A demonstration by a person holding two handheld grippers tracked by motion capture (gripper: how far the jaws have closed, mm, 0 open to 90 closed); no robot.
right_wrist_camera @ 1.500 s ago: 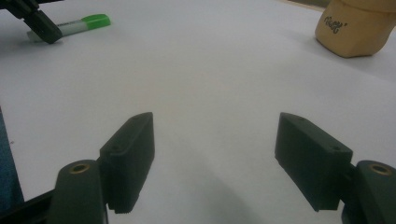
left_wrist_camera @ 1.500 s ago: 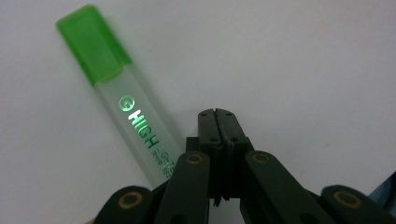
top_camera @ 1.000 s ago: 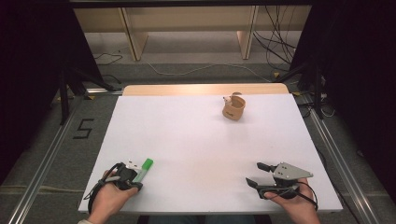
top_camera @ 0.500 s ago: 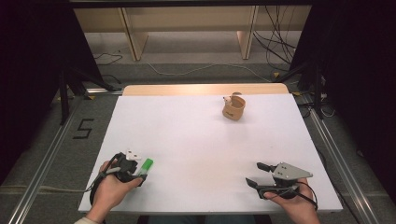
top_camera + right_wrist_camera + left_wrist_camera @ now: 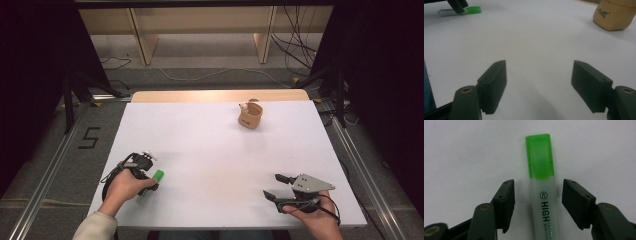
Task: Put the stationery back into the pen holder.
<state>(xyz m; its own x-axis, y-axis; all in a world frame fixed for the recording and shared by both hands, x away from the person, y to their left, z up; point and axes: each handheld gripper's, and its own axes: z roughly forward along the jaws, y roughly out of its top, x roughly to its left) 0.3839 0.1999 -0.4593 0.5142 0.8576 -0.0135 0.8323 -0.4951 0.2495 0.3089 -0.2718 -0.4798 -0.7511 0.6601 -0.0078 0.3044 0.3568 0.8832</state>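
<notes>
A highlighter (image 5: 541, 195) with a green cap and a clear body lies flat on the white table (image 5: 210, 150) near its front left. My left gripper (image 5: 537, 187) points down over it. Its jaws have just been opening; the highlighter's body lies between them with a gap on each side. In the high view the left gripper (image 5: 149, 183) partly covers the highlighter (image 5: 158, 175). My right gripper (image 5: 272, 185) rests near the front right, open with nothing between its jaws (image 5: 539, 65). From the right gripper view the highlighter (image 5: 461, 11) shows far off.
A tan cup (image 5: 250, 115) with something small in it stands at the back right of the table, and it also appears in the right gripper view (image 5: 615, 15). A wooden strip (image 5: 220, 95) runs along the far edge. Floor rails flank the table.
The left hand has shifted a little away from the front edge, while the highlighter lies where it was. The right hand has kept still.
</notes>
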